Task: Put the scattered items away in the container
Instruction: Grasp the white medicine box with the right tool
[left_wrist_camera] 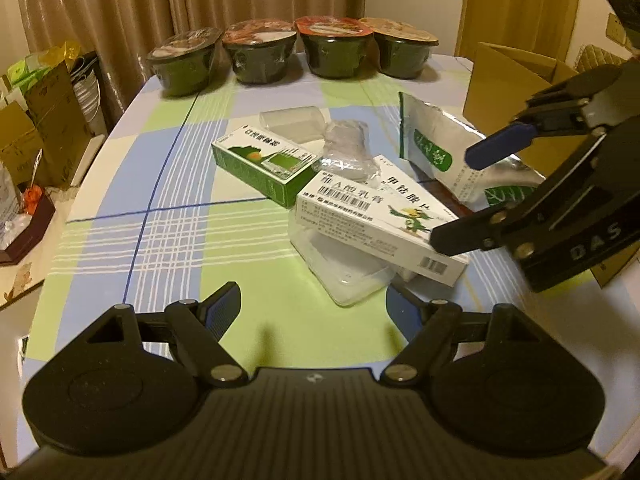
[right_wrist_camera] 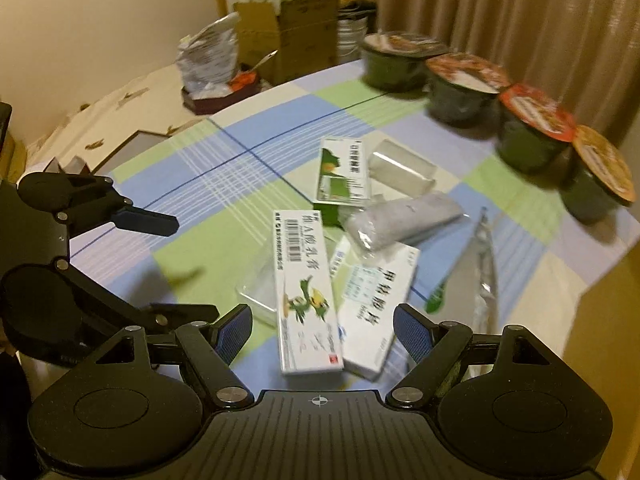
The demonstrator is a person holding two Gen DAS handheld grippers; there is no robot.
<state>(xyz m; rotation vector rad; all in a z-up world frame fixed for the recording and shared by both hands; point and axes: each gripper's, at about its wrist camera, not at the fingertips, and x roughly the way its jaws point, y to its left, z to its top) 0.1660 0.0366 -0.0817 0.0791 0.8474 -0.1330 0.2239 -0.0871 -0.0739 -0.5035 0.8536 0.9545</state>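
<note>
Both grippers are spread wide and hold nothing. The right gripper [right_wrist_camera: 322, 334] hovers over the near ends of two white boxes [right_wrist_camera: 306, 292]; the left gripper [left_wrist_camera: 312, 312] waits just short of the pile. Beyond lie a green box [left_wrist_camera: 262, 162], a foil pouch [left_wrist_camera: 440, 148] and clear packaging. The cardboard box [left_wrist_camera: 508, 80] stands at the far right; nothing looks packed yet.

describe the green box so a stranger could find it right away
On the checked tablecloth, look at the pile of packets in the middle. The green box lies at its left edge, nearest the row of bowls. It is the only box with green sides; the others are white.
</note>
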